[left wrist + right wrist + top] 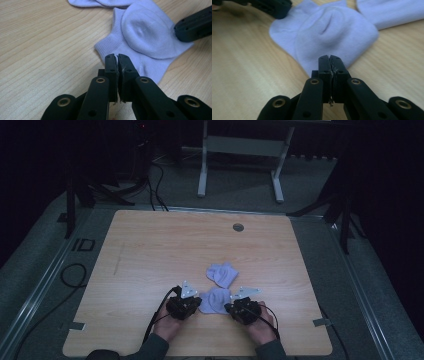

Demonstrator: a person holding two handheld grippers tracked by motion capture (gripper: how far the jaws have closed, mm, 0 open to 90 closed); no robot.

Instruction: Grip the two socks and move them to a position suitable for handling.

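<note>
Pale purple near sock [215,301] lies flat on the wooden counter [150,255]. My left gripper [117,58] and right gripper [329,59] sit on either side of it, jaws pressed together, holding nothing. Another sock [223,274] lies just behind it.

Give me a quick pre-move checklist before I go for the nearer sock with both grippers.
1. Nearer sock lies flat on the table: ok.
2. Left gripper open for a grasp: not ok, jaws shut.
3. Right gripper open: not ok, jaws shut.
4. Each gripper at an opposite edge of the sock: ok.
5. Farther sock apart from the nearer one: cannot tell, edges look close.
6. Fabric caught between the jaws: cannot tell.
</note>
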